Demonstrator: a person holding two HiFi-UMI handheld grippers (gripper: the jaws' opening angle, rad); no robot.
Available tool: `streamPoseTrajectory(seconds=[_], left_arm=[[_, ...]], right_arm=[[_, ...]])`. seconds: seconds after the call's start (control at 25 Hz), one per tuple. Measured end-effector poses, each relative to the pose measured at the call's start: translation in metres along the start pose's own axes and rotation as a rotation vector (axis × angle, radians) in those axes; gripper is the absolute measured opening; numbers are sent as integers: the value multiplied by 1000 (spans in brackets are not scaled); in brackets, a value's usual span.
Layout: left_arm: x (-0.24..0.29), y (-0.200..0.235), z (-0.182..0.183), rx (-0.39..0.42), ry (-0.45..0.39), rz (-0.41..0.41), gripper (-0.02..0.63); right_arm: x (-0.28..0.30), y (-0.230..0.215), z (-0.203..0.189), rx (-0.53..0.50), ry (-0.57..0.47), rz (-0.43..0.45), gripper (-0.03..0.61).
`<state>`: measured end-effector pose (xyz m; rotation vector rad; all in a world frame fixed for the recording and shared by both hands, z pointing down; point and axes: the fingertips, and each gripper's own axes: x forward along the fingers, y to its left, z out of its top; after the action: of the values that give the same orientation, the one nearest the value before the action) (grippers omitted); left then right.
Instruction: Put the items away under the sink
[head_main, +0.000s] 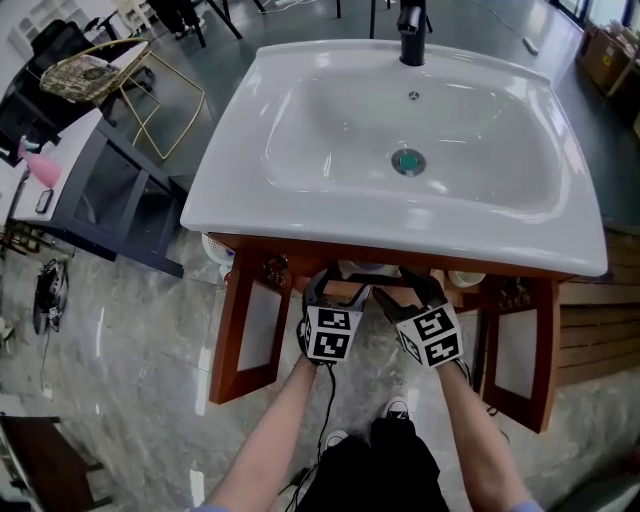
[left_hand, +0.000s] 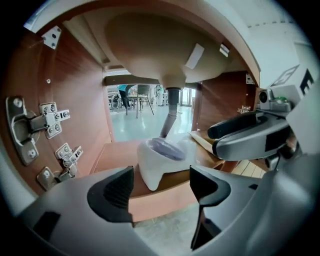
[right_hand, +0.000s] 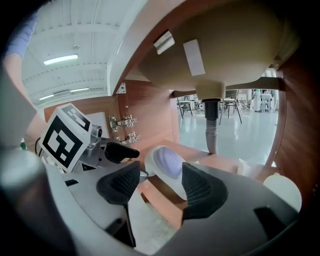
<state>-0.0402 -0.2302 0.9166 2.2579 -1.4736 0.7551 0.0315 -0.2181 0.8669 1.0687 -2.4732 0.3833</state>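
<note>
Location: open cabinet under the sink (head_main: 300, 205). Both doors (head_main: 250, 335) stand swung out.

Task item: one white pot (left_hand: 159, 165) sits on the wooden shelf (left_hand: 112, 152) inside the cabinet, in front of the drain pipe (left_hand: 170, 112) and near the shelf's front edge. It does not stand upright. It leans, and its axis from base to mouth runs up and toward the cabinet's right side. In the right gripper view the mouth is turned partly to the camera, and the pot (right_hand: 165, 162) shows a lavender-grey inside. Whether that colour is lining or contents cannot be told. The base rests on the shelf on short, foot-like corners.

Other vessel: a pale round vessel (right_hand: 282, 192) sits at the shelf's right end, well apart from the pot. Its inside is not visible.

Left tongs (left_hand: 161, 187): jaws wide apart with nothing between the pads. They are held outside the shelf's front edge and are not touching the pot, which appears beyond the gap.

Right tongs (right_hand: 160, 185): jaws wide apart with nothing gripped. The pot shows past the gap, and there is no contact.

In the head view the left tongs (head_main: 335, 285) and right tongs (head_main: 405, 288) are side by side at the cabinet mouth. Both point in under the sink's front rim.
</note>
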Motion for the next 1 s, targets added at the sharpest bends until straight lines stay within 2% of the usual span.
streamPoseTrajectory(seconds=[0.2, 0.24, 0.36, 0.56, 0.76, 1.0], left_arm=[[-36, -23, -2, -23, 17, -42, 348], [-44, -27, -2, -33, 21, -40, 333], [-70, -32, 4, -54, 18, -5, 233], [-117, -41, 33, -106, -2, -31, 227], [-164, -54, 72, -59, -42, -71, 222], [-222, -63, 116, -70, -105, -92, 198]], right_arm=[[-29, 17, 8, 72, 3, -12, 249], [-37, 20, 10, 87, 5, -15, 242], [-59, 29, 19, 119, 12, -25, 206], [-98, 41, 52, 161, -3, -43, 193], [-132, 57, 92, 215, -41, -64, 123], [-169, 81, 124, 239, -37, -74, 118]])
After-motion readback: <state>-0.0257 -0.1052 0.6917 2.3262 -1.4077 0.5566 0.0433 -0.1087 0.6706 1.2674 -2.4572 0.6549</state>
